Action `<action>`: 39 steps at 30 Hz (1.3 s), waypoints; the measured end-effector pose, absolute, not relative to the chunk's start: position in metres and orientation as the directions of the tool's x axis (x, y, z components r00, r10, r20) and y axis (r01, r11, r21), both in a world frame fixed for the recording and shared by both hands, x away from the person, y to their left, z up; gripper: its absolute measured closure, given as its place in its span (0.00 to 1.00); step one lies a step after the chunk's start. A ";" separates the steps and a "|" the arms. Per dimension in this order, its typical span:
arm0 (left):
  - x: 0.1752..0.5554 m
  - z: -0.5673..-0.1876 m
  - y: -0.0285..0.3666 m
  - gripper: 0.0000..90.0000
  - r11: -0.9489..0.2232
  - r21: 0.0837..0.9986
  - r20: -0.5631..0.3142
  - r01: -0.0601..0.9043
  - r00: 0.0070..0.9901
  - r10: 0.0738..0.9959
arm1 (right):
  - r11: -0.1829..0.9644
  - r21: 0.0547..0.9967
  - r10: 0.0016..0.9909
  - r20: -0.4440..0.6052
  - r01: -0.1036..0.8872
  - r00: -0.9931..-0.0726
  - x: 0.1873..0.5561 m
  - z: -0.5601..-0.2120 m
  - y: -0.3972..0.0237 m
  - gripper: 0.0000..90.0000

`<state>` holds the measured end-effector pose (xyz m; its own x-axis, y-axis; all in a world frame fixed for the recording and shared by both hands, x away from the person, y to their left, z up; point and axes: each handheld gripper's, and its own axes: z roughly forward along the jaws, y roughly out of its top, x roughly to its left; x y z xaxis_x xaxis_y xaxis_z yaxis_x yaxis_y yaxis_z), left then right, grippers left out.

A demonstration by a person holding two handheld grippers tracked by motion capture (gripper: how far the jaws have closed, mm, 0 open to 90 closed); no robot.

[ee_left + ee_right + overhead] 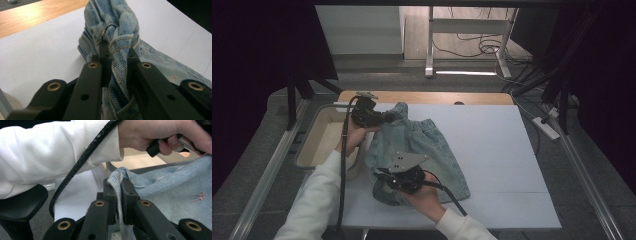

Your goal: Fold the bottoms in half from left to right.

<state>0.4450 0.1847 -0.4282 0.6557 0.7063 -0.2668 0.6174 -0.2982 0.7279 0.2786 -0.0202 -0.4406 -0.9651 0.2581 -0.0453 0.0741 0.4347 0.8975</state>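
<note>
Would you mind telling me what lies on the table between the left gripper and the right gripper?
In the high view, the denim garment spans the stretch between the left gripper and the right gripper; each is shut on a bunched edge of it.

A white mat [492, 145] covers most of the desk [432, 97], and a strip of brown wood shows along the far edge. A shallow cream tray [319, 137] sits at the left side of the desk. On the grey floor far behind stands a white frame [462, 30] with black cables [484, 47]. A white power strip [546, 127] lies on the floor to the right.
</note>
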 end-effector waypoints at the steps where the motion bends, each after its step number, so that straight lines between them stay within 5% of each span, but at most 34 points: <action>1: 0.446 -0.429 0.184 0.90 -0.297 0.726 -0.268 0.620 0.654 0.708 | 0.436 0.897 0.261 -0.045 0.077 -0.964 0.279 -0.441 -0.022 0.94; 39: 0.447 -0.451 0.152 0.87 -0.251 0.716 -0.284 0.651 0.601 0.747 | 0.456 0.880 0.323 -0.022 0.135 -0.946 0.293 -0.453 -0.081 0.93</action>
<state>0.4470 0.1525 -0.4514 0.6008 0.7472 -0.2841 0.6512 -0.2513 0.7161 0.2927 -0.0809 -0.4535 -0.9463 0.3227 -0.0216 0.1354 0.4560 0.8796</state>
